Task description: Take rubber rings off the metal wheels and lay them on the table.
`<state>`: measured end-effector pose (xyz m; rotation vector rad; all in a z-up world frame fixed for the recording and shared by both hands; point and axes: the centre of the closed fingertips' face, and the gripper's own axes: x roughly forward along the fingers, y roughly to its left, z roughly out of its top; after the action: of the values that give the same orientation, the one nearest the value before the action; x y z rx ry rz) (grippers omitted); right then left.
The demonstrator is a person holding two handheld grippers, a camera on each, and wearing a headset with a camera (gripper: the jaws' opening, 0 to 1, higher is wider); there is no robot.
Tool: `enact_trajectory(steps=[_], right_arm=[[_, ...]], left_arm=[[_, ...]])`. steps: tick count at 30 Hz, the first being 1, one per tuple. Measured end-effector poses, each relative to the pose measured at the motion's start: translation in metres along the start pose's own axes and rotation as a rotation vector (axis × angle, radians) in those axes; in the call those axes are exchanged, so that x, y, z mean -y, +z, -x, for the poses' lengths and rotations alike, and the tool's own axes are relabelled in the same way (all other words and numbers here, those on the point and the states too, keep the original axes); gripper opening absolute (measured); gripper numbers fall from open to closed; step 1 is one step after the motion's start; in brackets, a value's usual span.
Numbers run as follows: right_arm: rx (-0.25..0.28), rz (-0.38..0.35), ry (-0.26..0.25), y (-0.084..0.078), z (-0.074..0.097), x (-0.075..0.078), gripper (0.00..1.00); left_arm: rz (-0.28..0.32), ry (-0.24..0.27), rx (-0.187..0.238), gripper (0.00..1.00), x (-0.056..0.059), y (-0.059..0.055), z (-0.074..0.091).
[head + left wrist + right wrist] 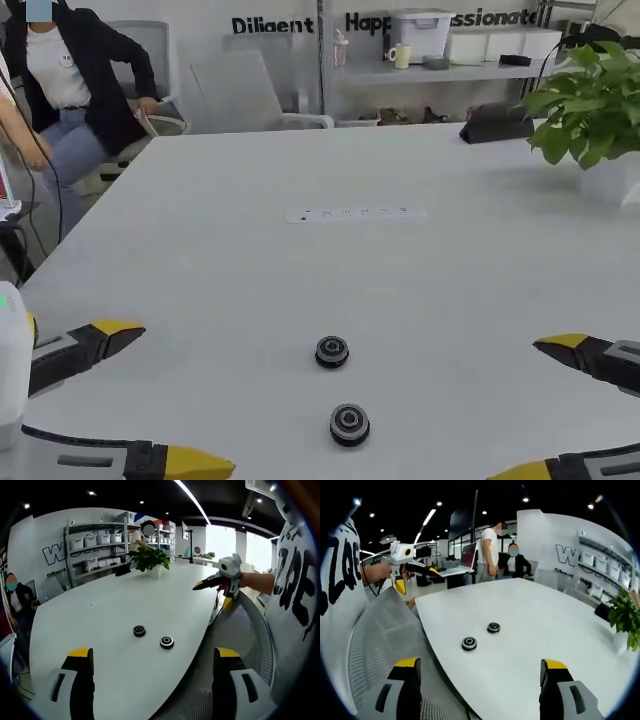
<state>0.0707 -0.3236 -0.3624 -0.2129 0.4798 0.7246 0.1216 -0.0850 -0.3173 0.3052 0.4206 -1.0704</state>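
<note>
Two small metal wheels with black rubber rings lie flat on the white table (pixel 300 270). One wheel (pixel 349 424) (pixel 167 642) (pixel 469 643) is close to the front edge. The other wheel (pixel 332 351) (pixel 139 630) (pixel 493 627) sits just behind it. My left gripper (pixel 165 395) (pixel 152 655) is open at the lower left, well apart from both wheels, with nothing between its jaws. My right gripper (pixel 530 408) (pixel 480 664) is open at the lower right, also apart and holding nothing. Each gripper appears in the other's view, the right gripper (pixel 215 582) and the left gripper (pixel 415 570).
A potted plant (pixel 595 110) stands at the table's far right, with a black object (pixel 497 124) behind it. A flat white power strip (pixel 355 213) lies mid-table. A seated person (pixel 70 85) and chairs (pixel 245 90) are beyond the far left edge. Shelving (pixel 450 60) lines the back wall.
</note>
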Motion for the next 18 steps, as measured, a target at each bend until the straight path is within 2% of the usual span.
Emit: enact_trajectory(steps=[3,9,18], right_arm=[[0.001,-0.015,0.005,0.0001,0.0001,0.0001,0.99],[0.026,-0.108,0.038,0.0061,-0.0002,-0.0047,0.99],[0.043,-0.077,0.021,0.0082,-0.0003,-0.0014,0.99]], left_arm=[[-0.004,0.001,-0.004,0.99,-0.0009,0.0001,-0.0001],[-0.007,0.003,0.001,0.99,-0.0028,0.0031,0.0],[-0.006,0.005,0.002,0.98,-0.0049,0.0038,0.0]])
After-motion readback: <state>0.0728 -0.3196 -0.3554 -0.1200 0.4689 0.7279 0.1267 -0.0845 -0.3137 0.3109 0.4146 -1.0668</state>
